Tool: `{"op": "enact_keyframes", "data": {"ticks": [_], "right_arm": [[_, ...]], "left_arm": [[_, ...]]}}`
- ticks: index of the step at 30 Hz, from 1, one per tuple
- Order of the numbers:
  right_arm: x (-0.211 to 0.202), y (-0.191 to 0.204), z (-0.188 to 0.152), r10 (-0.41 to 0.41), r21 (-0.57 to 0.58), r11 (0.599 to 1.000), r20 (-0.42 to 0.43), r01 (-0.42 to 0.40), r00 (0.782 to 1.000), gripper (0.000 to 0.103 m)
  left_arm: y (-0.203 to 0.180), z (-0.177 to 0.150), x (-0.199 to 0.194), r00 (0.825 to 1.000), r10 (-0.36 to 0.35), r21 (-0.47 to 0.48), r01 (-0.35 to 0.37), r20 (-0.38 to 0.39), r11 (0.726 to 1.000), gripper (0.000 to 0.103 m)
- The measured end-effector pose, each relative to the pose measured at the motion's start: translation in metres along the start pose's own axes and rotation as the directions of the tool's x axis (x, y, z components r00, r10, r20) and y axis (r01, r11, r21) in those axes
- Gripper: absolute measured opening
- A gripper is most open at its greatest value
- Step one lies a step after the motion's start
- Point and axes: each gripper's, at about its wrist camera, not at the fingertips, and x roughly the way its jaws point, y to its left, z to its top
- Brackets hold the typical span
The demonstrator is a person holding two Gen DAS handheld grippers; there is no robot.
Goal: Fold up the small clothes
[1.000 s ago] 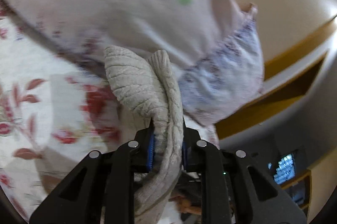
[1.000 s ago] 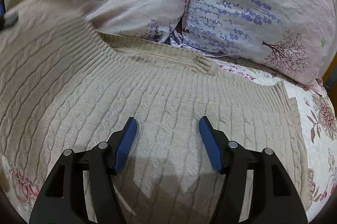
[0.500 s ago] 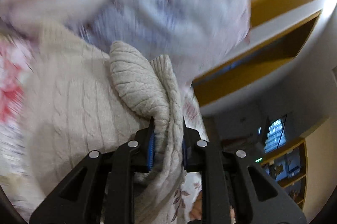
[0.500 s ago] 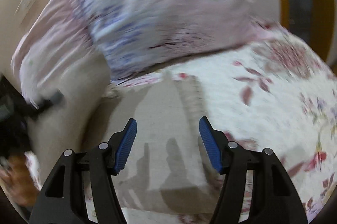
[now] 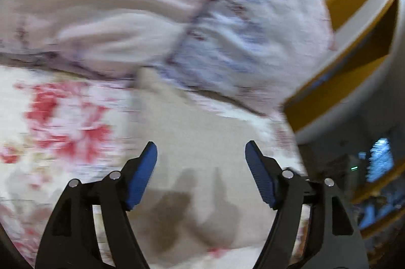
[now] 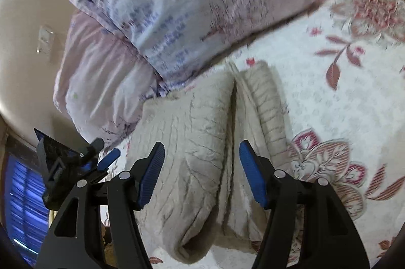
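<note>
The folded sweater (image 6: 202, 142) is lying at twelve o'clock beneath the right gripper (image 6: 201, 173) and left gripper (image 5: 201, 167), both gaping wide, holding nothing.

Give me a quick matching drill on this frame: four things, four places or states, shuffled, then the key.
Things
1. sweater
2. pillows
3. bedspread
4. right tool

Places or states
A. white with red flowers, under the knitwear
B. beige knit, folded in a bundle
C. open, over the bundle, holding nothing
D. lilac print, stacked behind the bundle

Pairs: 1-B, 2-D, 3-A, 4-C
</note>
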Motion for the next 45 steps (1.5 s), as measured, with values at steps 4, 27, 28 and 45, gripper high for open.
{"op": "enact_keyframes", "data": {"ticks": [4, 27, 28, 45], "right_arm": [[0.015, -0.007, -0.004, 0.013, 0.037, 0.999, -0.086, -0.010, 0.996, 0.052], [-0.010, 0.044, 0.026, -0.068, -0.182, 0.978, 0.200, 0.106, 0.977, 0.016], [-0.009, 0.041, 0.027, -0.101, -0.178, 0.974, 0.195, 0.137, 0.975, 0.016], [0.005, -0.023, 0.027, -0.241, -0.002, 0.970, 0.145, 0.243, 0.960, 0.025]], "left_arm": [[0.022, -0.006, 0.019, 0.995, 0.082, -0.020, -0.083, -0.051, 0.996, 0.072], [0.027, -0.020, 0.034, 0.991, -0.083, 0.006, 0.084, -0.101, 0.996, 0.081], [0.025, -0.020, 0.034, 0.991, -0.084, 0.012, 0.086, -0.104, 0.996, 0.081], [0.004, -0.029, 0.038, 0.982, -0.097, 0.085, 0.112, -0.164, 0.990, 0.081]]}}
